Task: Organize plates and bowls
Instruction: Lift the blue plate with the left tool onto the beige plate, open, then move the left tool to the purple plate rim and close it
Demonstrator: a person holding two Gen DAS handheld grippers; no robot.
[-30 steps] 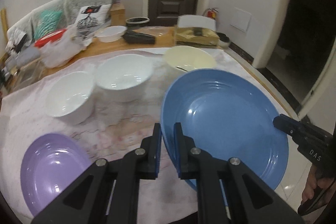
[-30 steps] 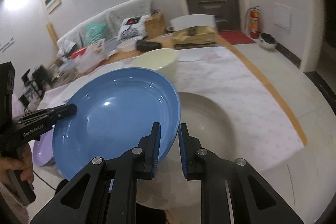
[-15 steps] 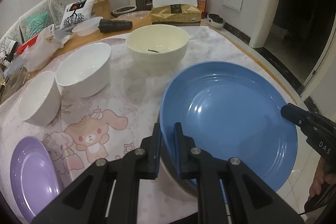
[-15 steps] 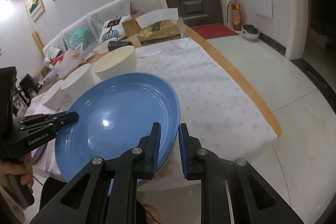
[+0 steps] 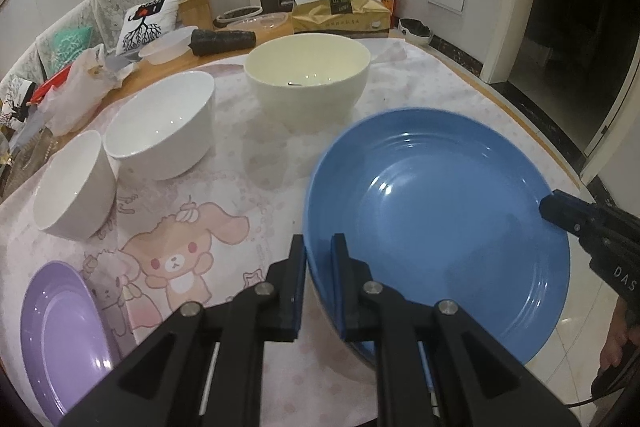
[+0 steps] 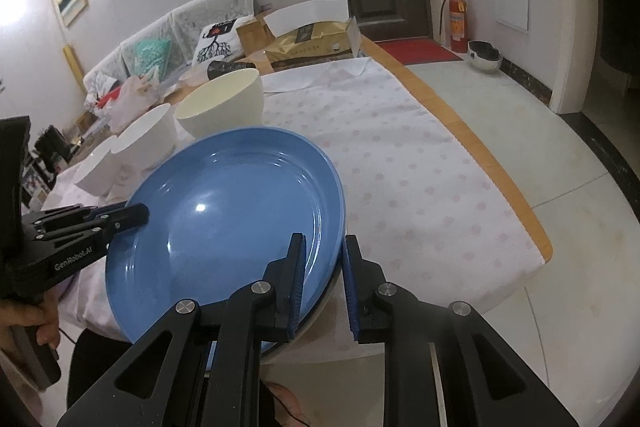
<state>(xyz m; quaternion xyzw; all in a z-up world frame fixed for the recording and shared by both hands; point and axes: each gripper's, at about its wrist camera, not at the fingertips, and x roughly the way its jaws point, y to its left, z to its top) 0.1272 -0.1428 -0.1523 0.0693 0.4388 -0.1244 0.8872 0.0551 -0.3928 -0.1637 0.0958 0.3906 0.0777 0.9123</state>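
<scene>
A large blue plate is held level over the table's near right corner; it also shows in the right wrist view. My left gripper is shut on its left rim. My right gripper straddles its right rim with the jaws slightly wider than the rim. A pale plate rim shows just under the blue plate. A cream bowl, two white bowls and a purple plate sit on the tablecloth.
The table edge runs along the right, with tiled floor beyond. A gold tissue box, plastic containers and a bag crowd the far side. A sofa stands behind.
Both grippers carried the blue plate back over the near right corner and lowered it. The right gripper's jaws have widened a little around the rim.
</scene>
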